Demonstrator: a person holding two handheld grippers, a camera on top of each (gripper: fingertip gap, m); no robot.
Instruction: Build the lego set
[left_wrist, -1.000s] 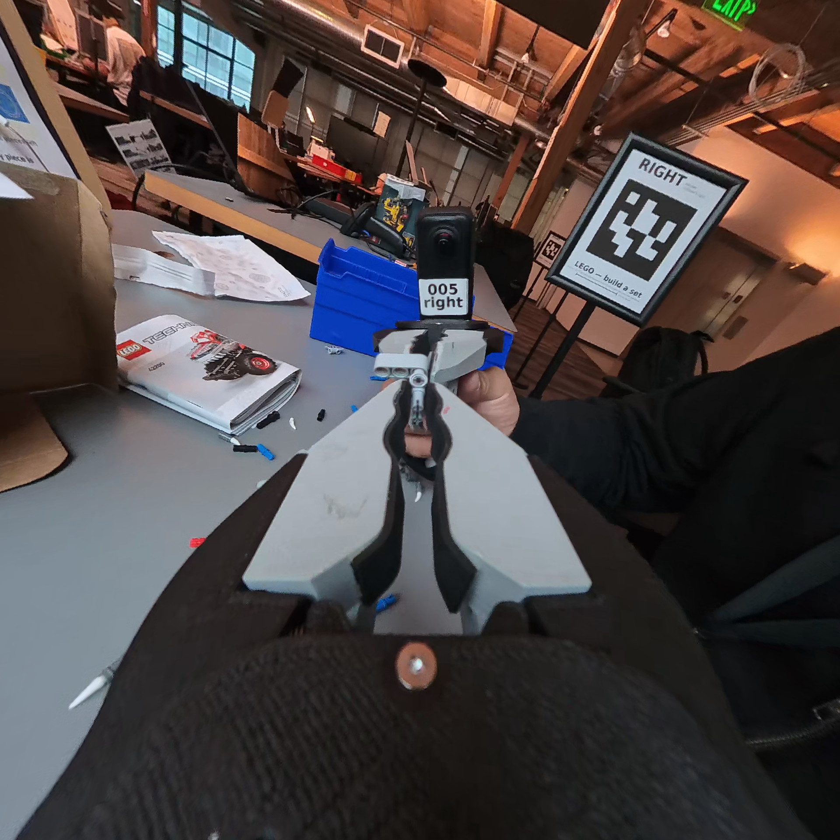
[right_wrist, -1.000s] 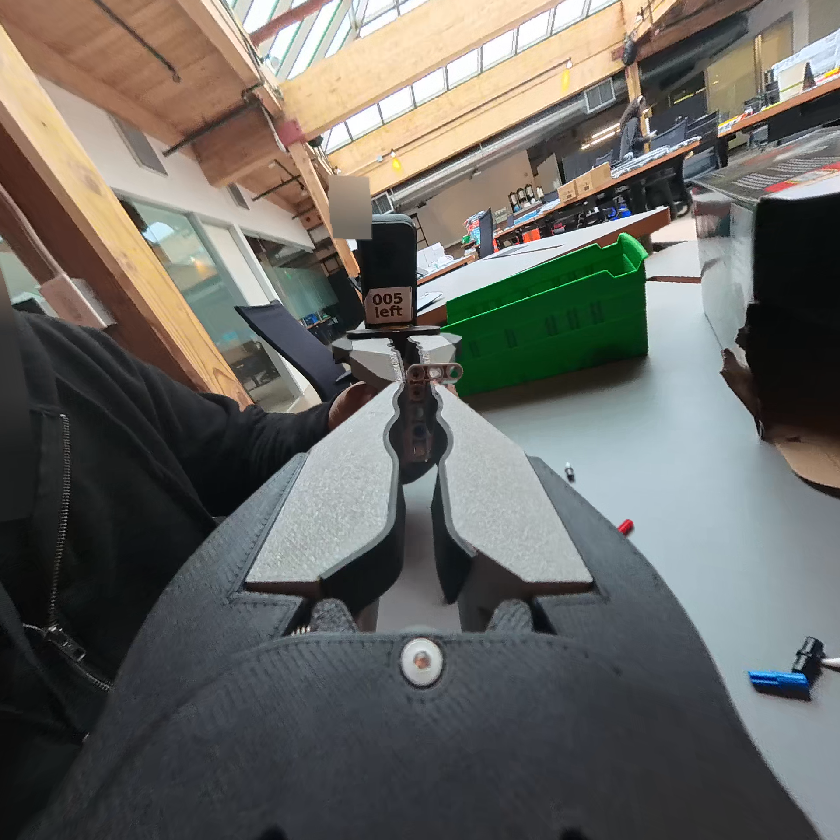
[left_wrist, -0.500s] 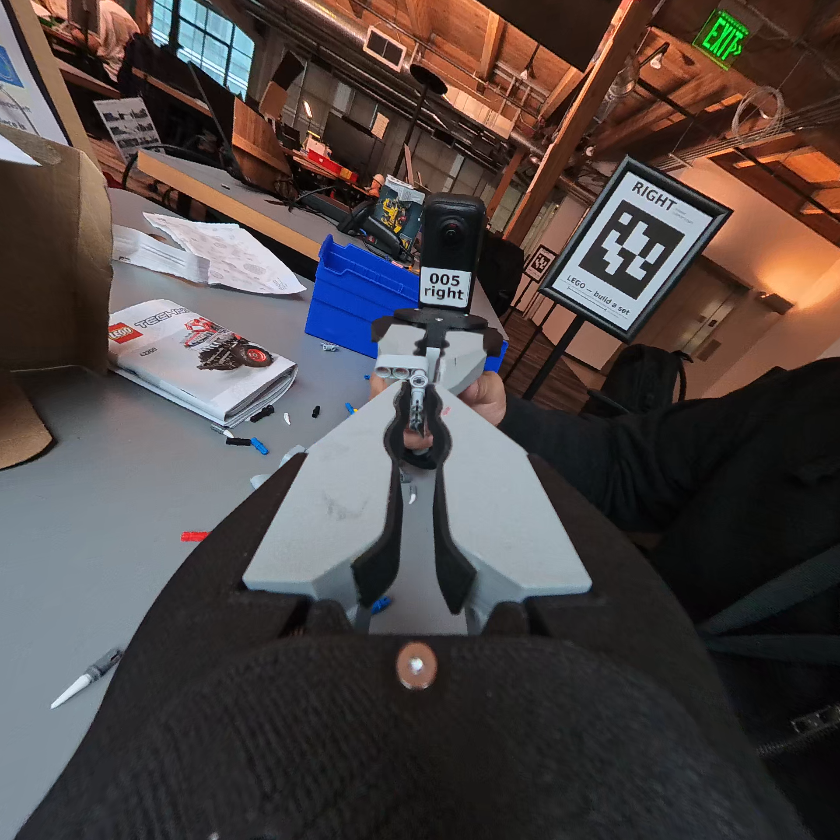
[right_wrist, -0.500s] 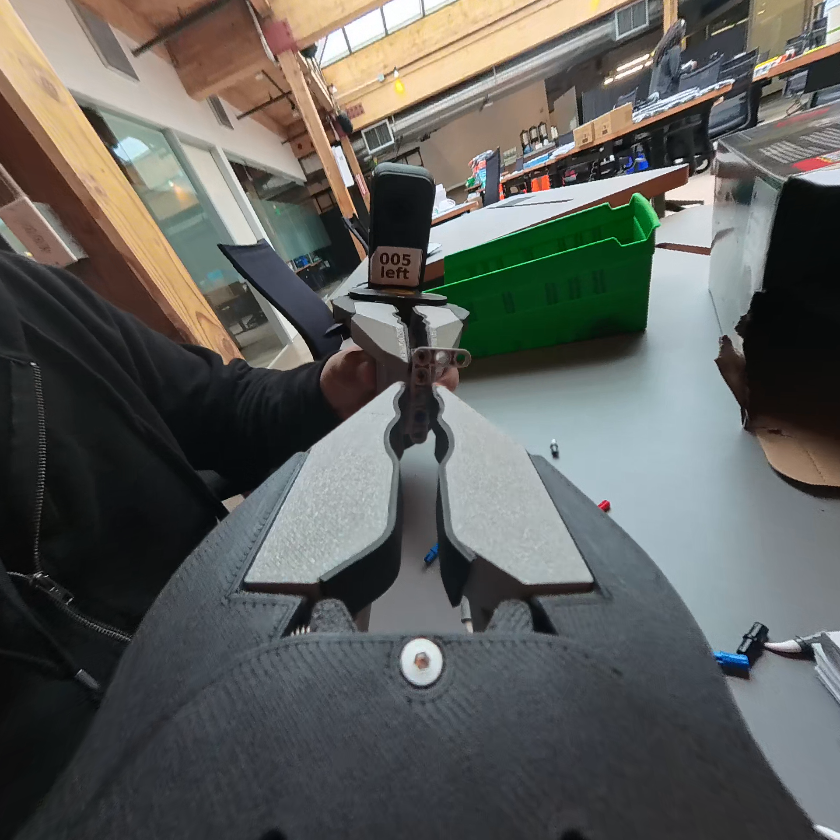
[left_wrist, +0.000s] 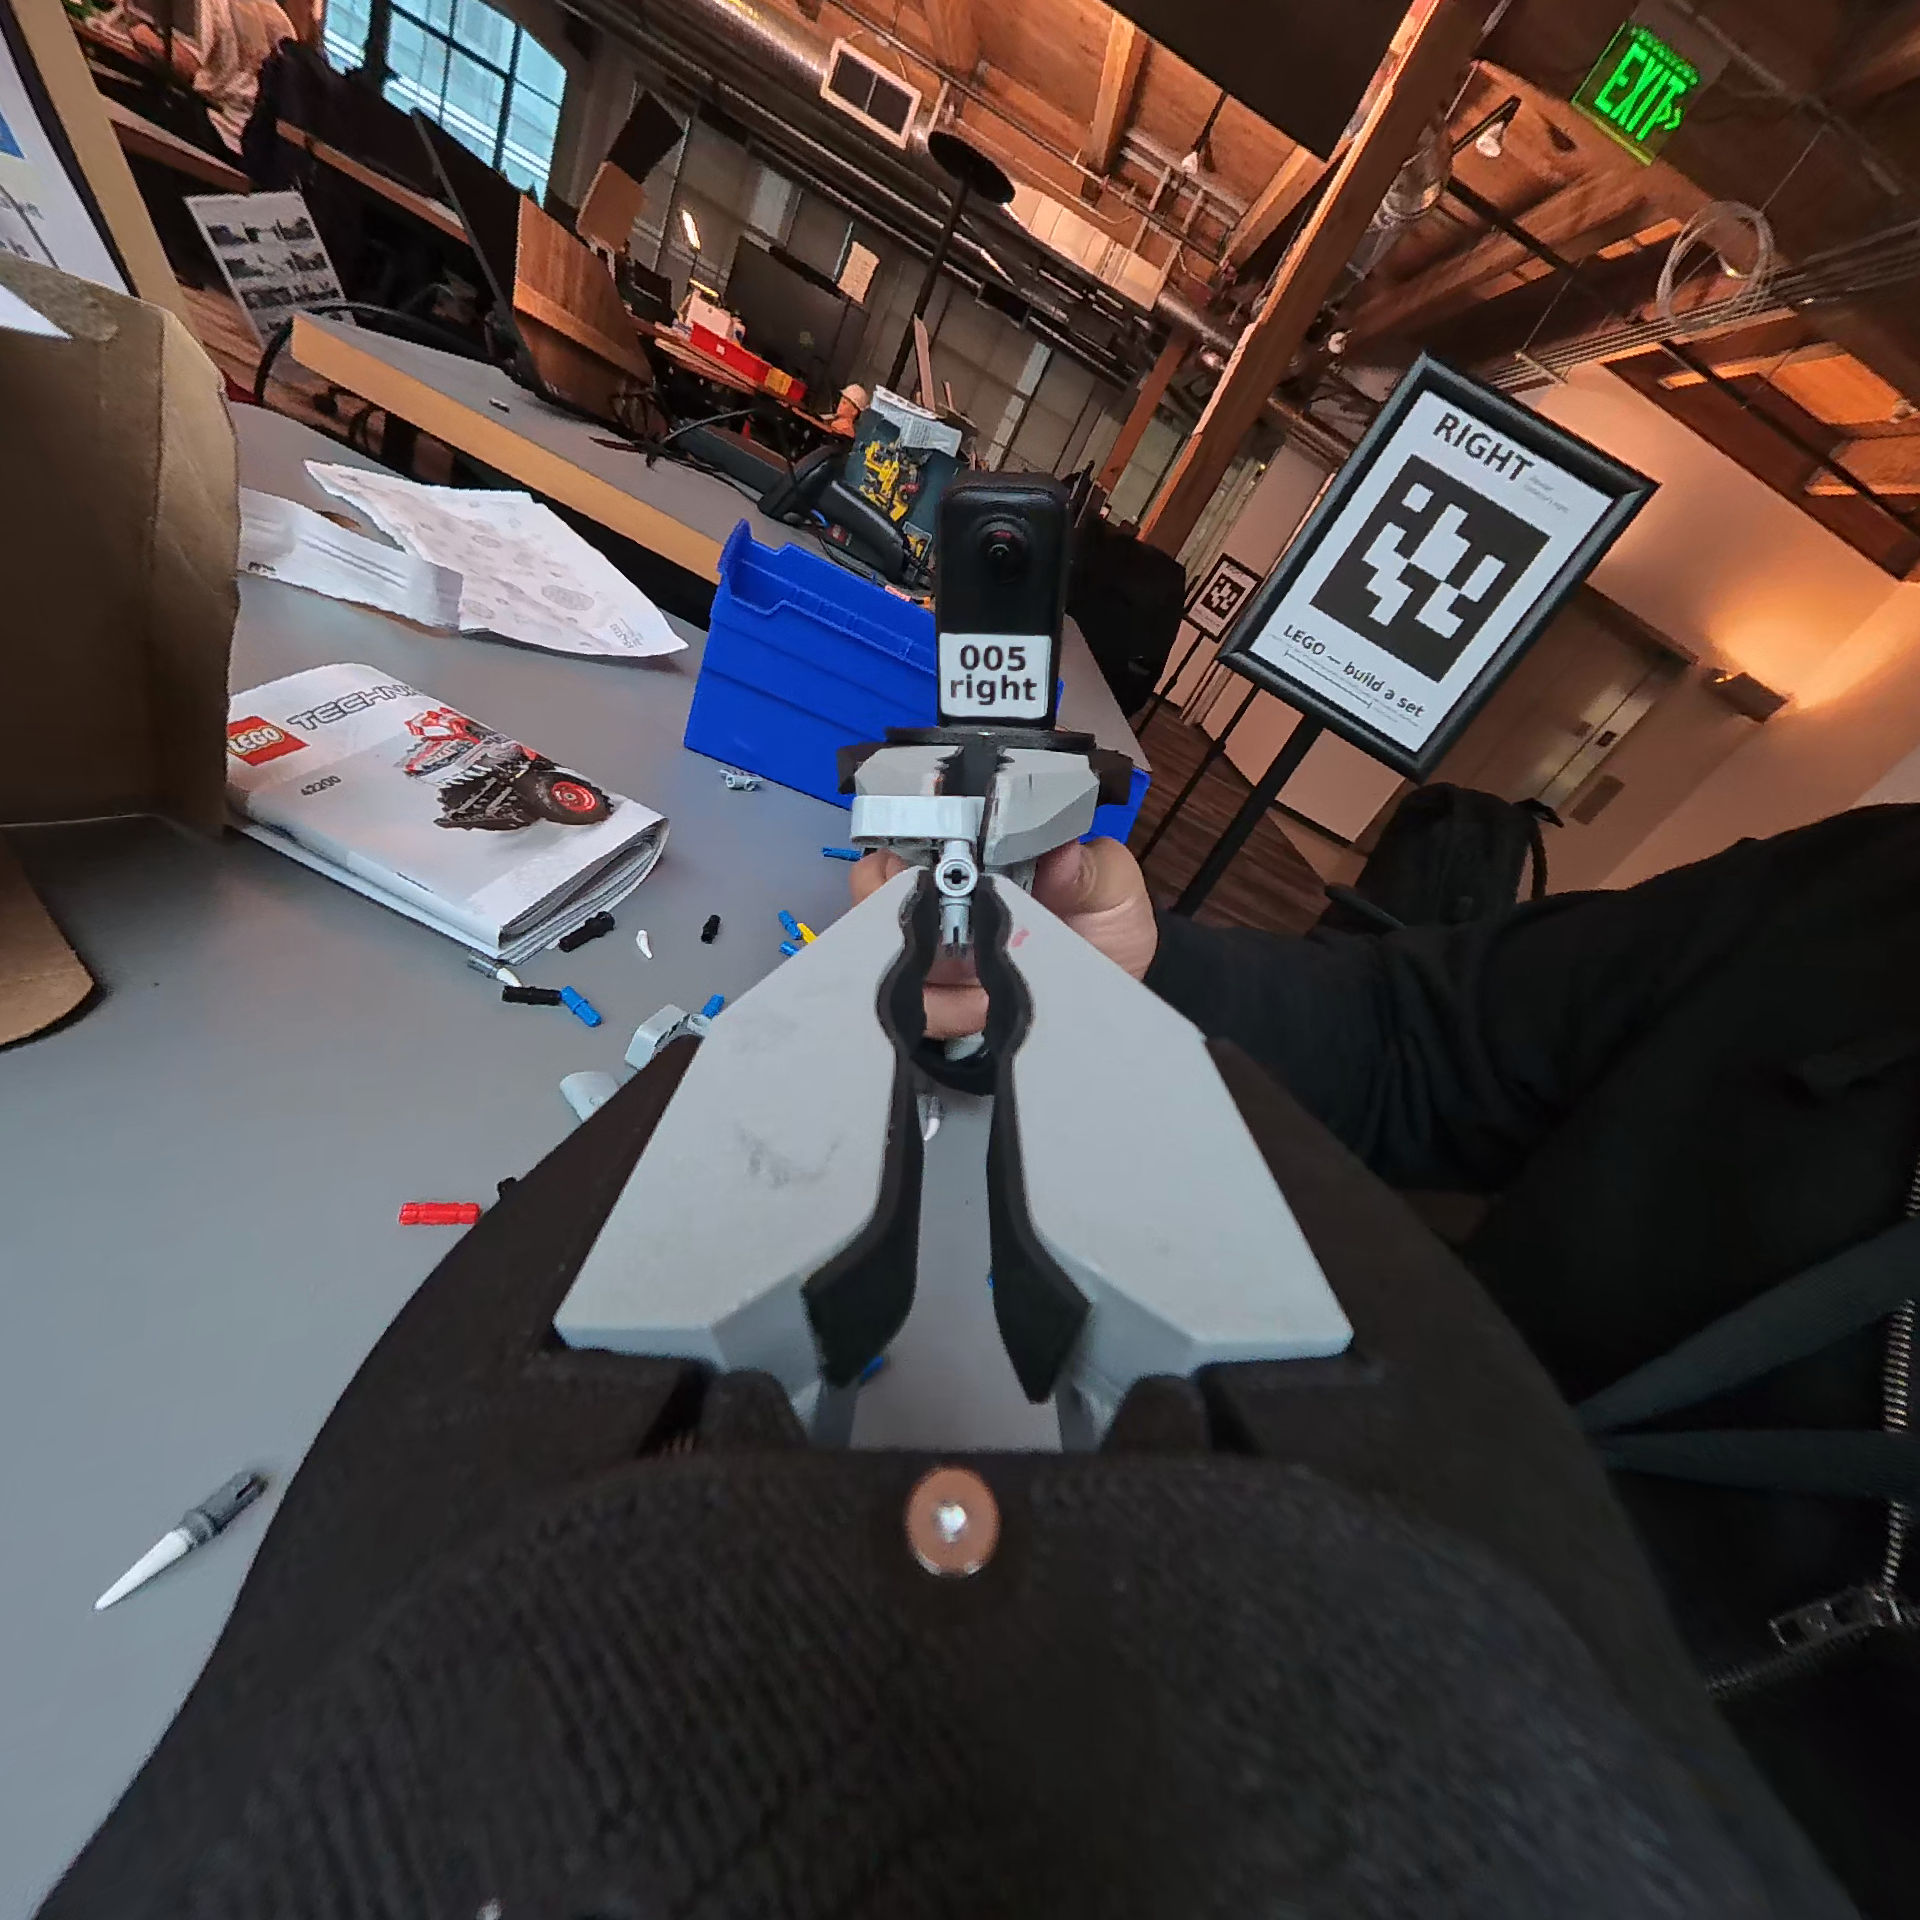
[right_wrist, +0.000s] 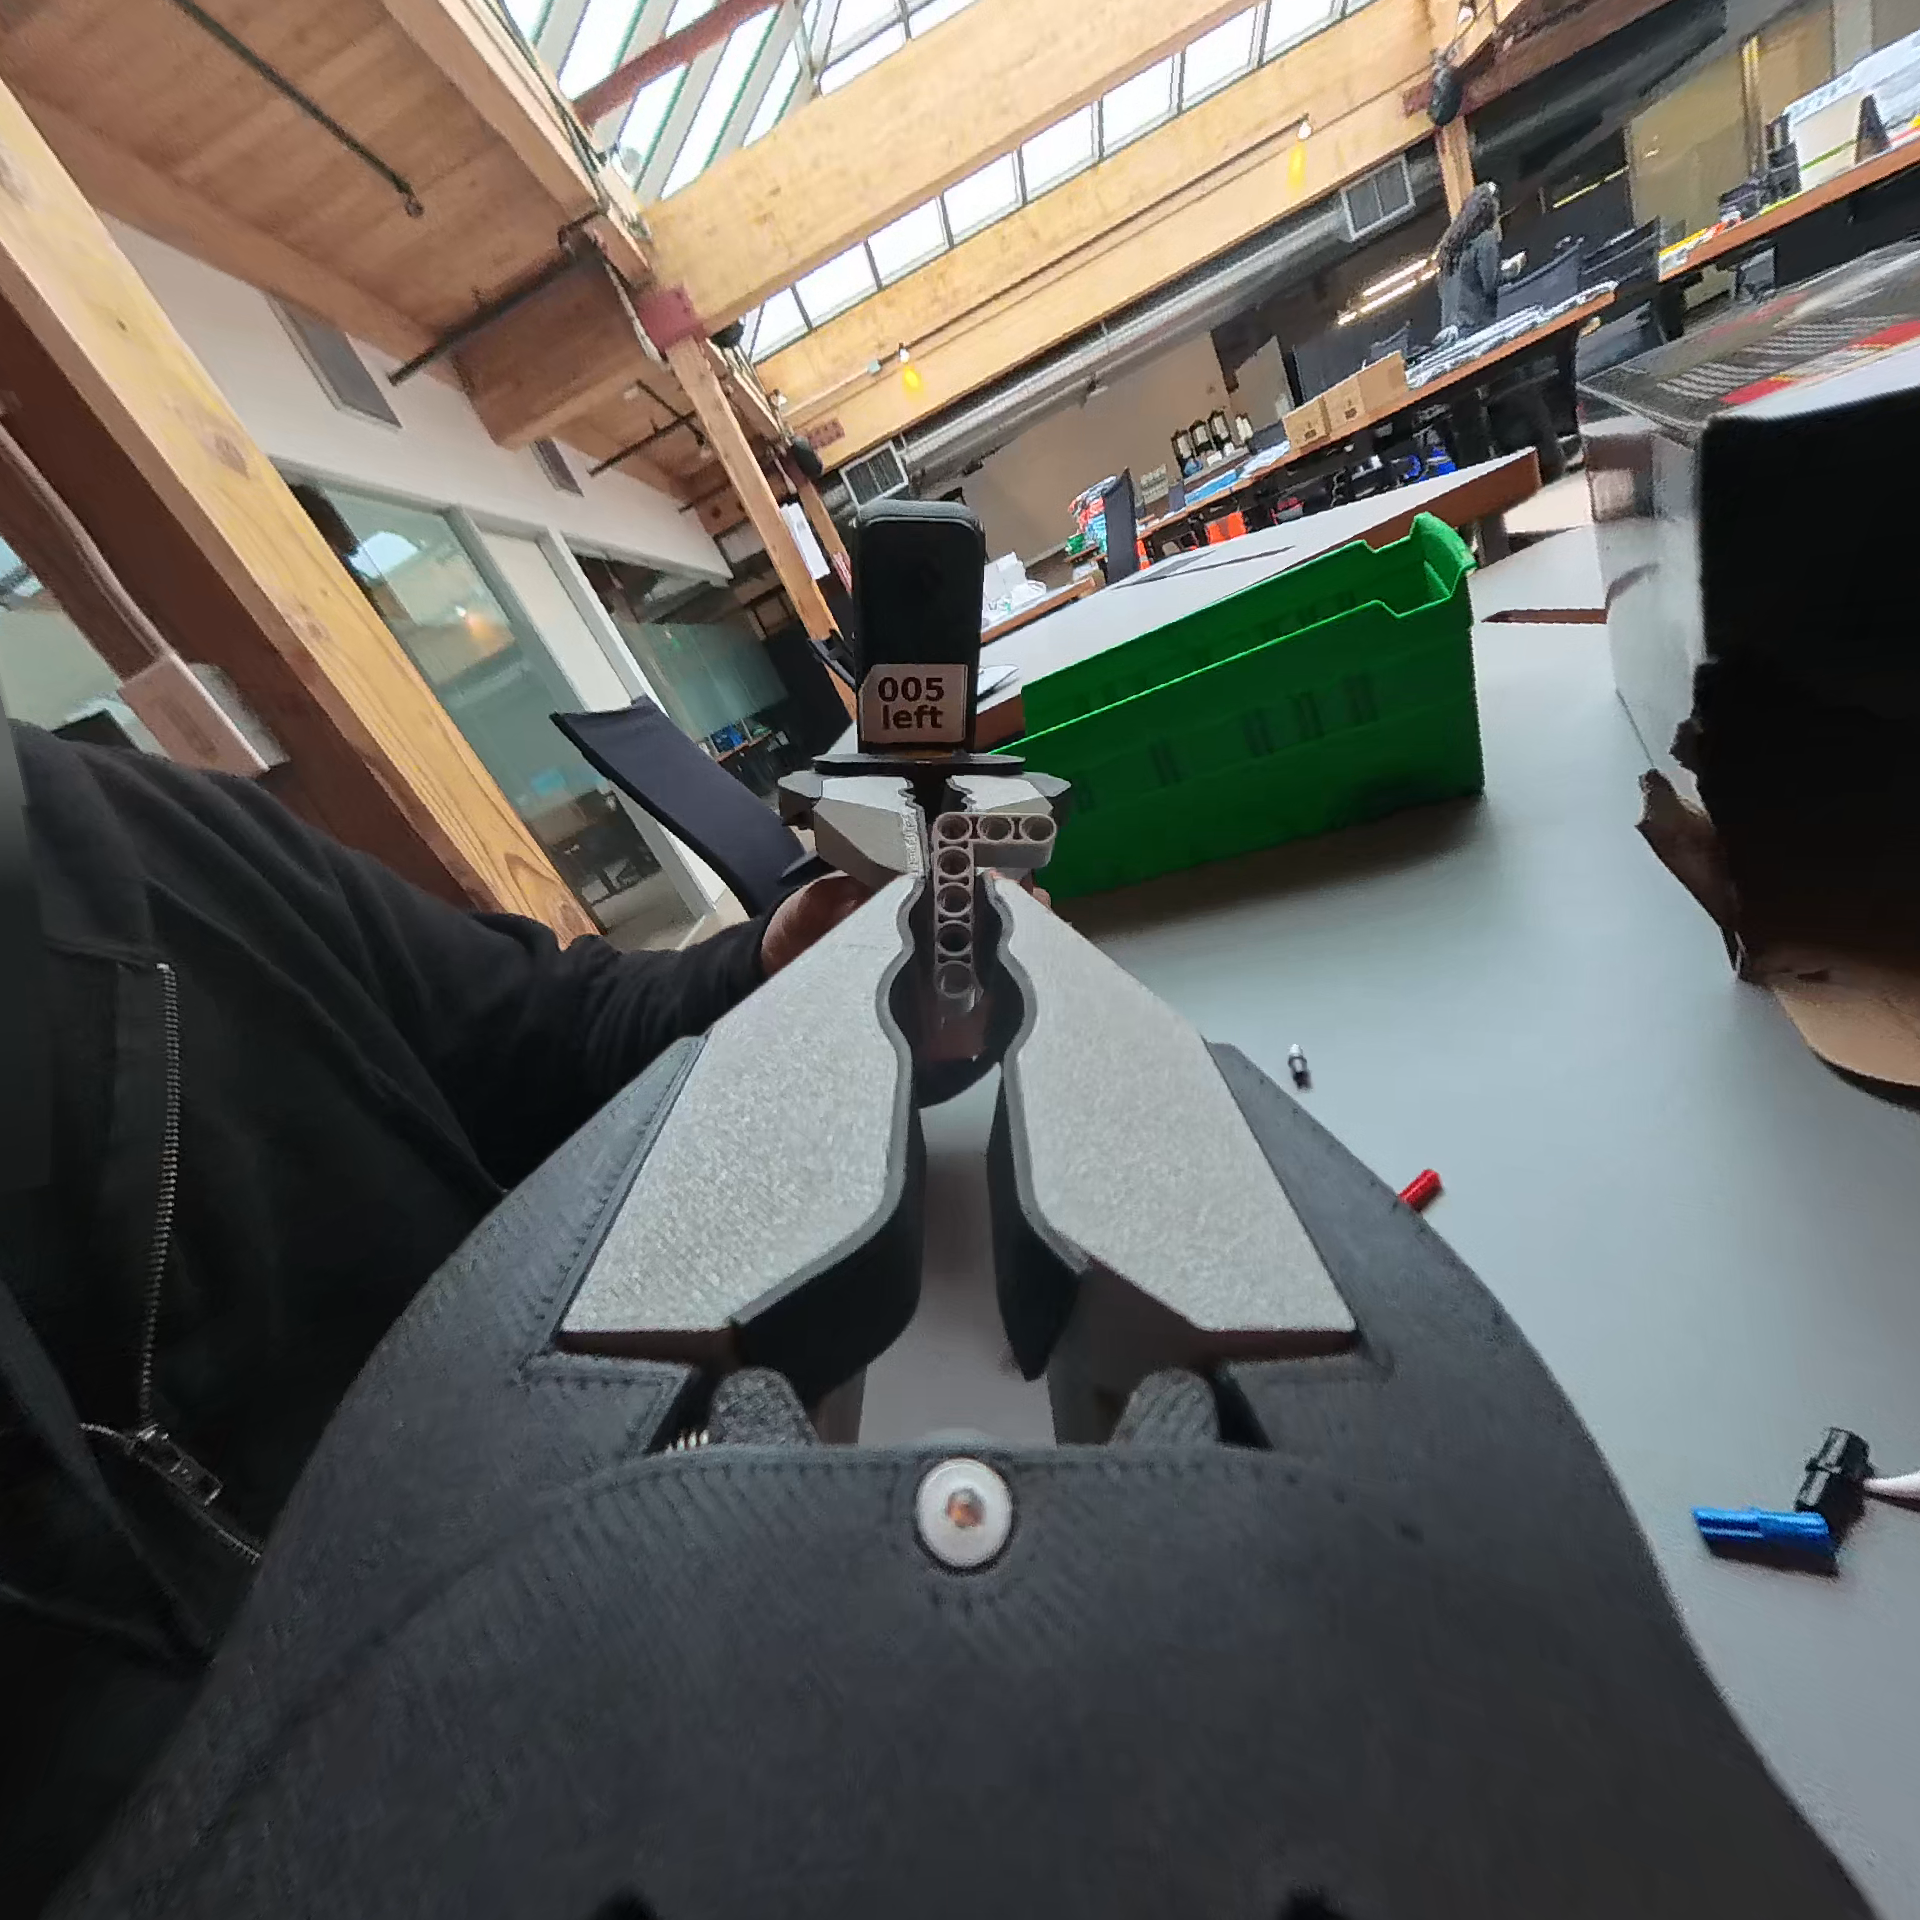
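Observation:
My left gripper is shut on a small grey pin piece with a cross hole, held above the grey table. Right in front of it is my right gripper, tip to tip, shut on a grey L-shaped beam seen edge-on. In the right wrist view my right gripper clamps the long arm of the L-shaped beam, with the short arm pointing right at the top. The left gripper sits just behind the beam; its pin piece is hidden there.
An instruction booklet, a blue bin, a cardboard box and several loose pins lie on the table. A green bin, a black box, a blue pin and a red pin are in the right wrist view.
Both grippers stay shut and face to face. The L-shaped beam now shows its holed face more squarely in the right wrist view. The views have tilted slightly.

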